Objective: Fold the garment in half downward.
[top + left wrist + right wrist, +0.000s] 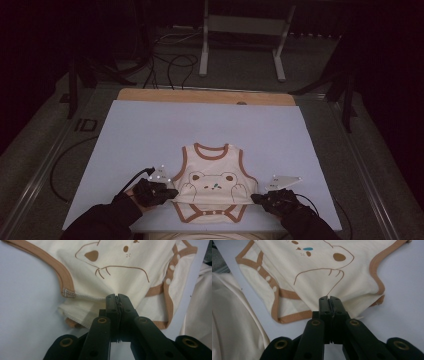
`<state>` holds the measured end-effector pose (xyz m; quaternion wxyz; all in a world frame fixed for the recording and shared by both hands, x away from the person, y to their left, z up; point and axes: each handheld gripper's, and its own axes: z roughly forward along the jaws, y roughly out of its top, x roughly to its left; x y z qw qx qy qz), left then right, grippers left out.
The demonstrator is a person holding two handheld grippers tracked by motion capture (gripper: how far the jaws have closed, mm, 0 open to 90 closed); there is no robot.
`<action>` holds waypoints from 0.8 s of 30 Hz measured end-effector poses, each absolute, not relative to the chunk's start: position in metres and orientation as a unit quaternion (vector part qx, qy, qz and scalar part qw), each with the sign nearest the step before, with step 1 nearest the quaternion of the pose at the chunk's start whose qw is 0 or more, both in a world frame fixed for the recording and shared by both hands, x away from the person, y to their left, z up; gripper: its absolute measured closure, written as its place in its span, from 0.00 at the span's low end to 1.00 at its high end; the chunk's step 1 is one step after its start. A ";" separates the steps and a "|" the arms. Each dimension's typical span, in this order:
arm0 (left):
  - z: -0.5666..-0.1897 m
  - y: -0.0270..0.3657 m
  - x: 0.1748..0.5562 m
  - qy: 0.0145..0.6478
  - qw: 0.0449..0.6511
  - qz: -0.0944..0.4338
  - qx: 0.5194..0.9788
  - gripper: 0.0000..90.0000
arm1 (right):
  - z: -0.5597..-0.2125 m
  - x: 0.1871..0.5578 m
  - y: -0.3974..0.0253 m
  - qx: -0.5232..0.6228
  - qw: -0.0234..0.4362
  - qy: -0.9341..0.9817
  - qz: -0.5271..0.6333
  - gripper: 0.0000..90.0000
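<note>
A cream baby bodysuit (214, 182) with brown trim and a bear drawing lies flat near the front of the table, neck toward the far side. My left gripper (171, 193) is shut on its left side edge near the hip; in the left gripper view the jaws (116, 298) pinch the cream fabric (120, 270) just below the armhole seam. At the opposite side edge, my right gripper (256, 198) is shut on the cloth, and the right gripper view has its jaws (329, 301) closed on the bodysuit (322, 260). The snap crotch flap points toward the person.
A pale blue sheet (150, 130) covers the wooden table (200, 95). More cream cloth (232, 322) lies at the table's near edge by the person. Cables (170, 65) and a white stand (242, 30) are on the floor beyond the table.
</note>
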<state>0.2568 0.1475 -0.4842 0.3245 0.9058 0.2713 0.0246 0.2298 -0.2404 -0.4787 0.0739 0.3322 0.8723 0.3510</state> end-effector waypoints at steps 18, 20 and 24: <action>-0.501 0.148 0.253 0.272 0.314 0.009 0.910 0.98 | -0.493 0.229 -0.240 0.335 0.065 0.878 0.334 1.00; -0.504 0.148 0.253 0.275 0.314 0.005 0.909 0.97 | -0.496 0.229 -0.240 0.337 0.063 0.879 0.331 0.99; -0.507 0.151 0.254 0.279 0.323 -0.005 0.905 0.97 | -0.501 0.230 -0.239 0.337 0.059 0.883 0.322 0.99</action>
